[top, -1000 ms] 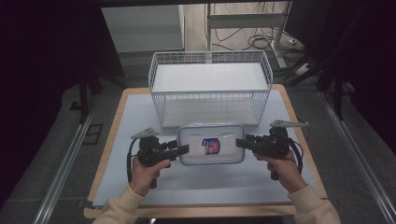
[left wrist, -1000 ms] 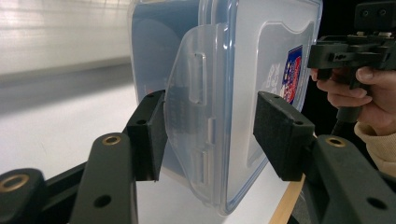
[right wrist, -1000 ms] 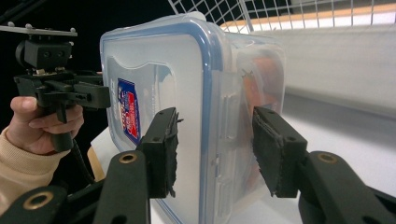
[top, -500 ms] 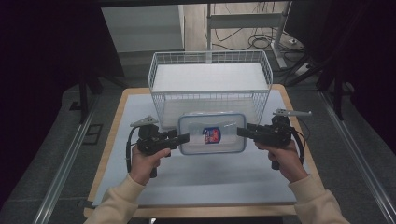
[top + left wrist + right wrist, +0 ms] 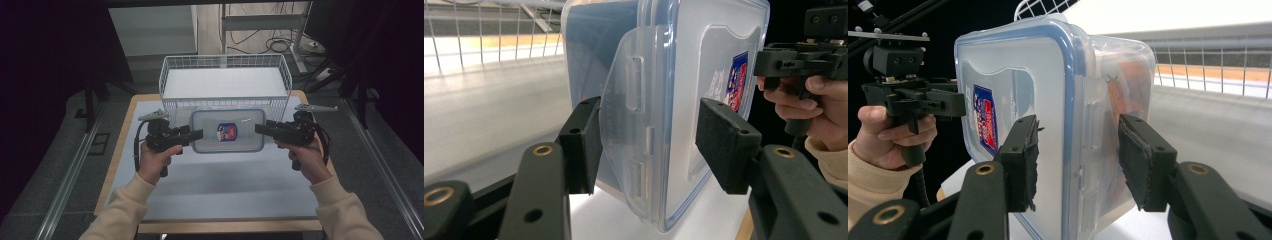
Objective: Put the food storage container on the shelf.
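The table [image 5: 210, 200] is the biggest thing here, with a pale sheet over its wooden top. At its far end stands a white wire basket [image 5: 172, 75].

Next comes the box [image 5: 227, 132]. It is a clear plastic box with a blue-edged lid and a small red and blue sticker on the lid. It is up in the air, above the table, just in front of the basket, and its lid faces up. It hangs between the two grippers, one at each short end.

The left gripper [image 5: 196, 135] has the left end of the box. Its jaws are about half way open, with the box's end flap between them. In the left gripper view, one pad lies against the underside of the box and the other pad is close to the lid [image 5: 704, 100]; I cannot tell if that pad touches.

The right gripper [image 5: 261, 129] has the right end. In the right gripper view its jaws are squeezed onto the box, one pad on the lid and one on the bottom.

A hand [image 5: 157, 160] in a cream sleeve holds each gripper.
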Demonstrator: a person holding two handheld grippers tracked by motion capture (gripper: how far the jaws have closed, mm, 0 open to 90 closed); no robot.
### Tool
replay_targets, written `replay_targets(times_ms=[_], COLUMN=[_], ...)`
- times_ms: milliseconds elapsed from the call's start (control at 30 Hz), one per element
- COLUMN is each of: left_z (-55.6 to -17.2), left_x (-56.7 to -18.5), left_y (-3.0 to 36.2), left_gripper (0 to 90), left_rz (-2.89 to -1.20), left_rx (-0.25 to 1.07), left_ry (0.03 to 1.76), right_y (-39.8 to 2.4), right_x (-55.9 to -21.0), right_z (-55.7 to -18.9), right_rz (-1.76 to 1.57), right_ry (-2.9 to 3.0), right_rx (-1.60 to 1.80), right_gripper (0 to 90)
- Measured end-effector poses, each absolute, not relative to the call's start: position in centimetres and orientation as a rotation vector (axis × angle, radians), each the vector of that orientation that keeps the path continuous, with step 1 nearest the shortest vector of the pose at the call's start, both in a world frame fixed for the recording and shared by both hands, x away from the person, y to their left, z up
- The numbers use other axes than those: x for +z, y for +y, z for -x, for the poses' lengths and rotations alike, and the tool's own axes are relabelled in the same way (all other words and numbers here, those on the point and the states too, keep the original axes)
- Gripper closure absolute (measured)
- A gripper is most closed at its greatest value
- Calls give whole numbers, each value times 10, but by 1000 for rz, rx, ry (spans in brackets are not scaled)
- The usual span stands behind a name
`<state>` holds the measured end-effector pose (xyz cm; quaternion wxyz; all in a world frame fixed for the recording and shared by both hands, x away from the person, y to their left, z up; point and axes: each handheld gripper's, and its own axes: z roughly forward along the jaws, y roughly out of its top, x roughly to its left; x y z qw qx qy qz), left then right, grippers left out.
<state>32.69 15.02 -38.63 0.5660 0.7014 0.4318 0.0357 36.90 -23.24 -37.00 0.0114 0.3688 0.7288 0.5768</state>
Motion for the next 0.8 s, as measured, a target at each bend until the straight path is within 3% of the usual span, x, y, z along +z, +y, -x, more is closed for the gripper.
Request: replay_targets(times_ms=[800], left_z=[-351], left_x=[-347], left_y=[158], left_gripper=[461], left_rz=[-1623], left_rx=[122], left_ry=[993], right_y=[-223], right_x=[-328], right_z=[-394], right_rz=[-1093], right_ry=[2246], right_rx=[1809], right_gripper=[521])
